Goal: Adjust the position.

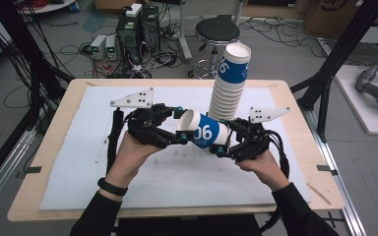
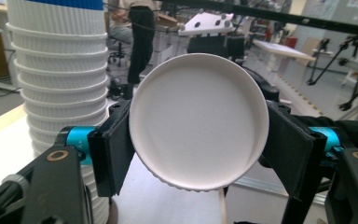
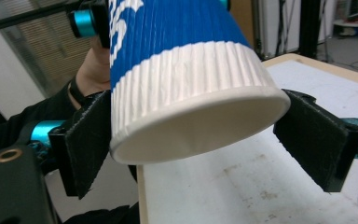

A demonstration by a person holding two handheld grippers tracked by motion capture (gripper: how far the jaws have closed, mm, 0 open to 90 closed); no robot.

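Note:
A blue and white ribbed paper cup (image 1: 204, 132) lies sideways in the air between both grippers, just in front of a tall stack of like cups (image 1: 229, 91). My left gripper (image 1: 181, 125) is shut on its mouth end; in the left gripper view both jaws press the rim of the cup (image 2: 198, 123), with the stack (image 2: 58, 74) close at the left. My right gripper (image 1: 223, 138) is shut on the base end; in the right gripper view the cup (image 3: 182, 70) shows its underside, with a jaw against each side.
A white mat (image 1: 103, 162) covers the wooden table (image 1: 54, 128). The cup stack leans slightly right at the mat's far middle. Beyond the table stand a black stool (image 1: 217, 32) and computer boxes with cables (image 1: 138, 29). Black frame posts (image 1: 330, 73) rise at the right.

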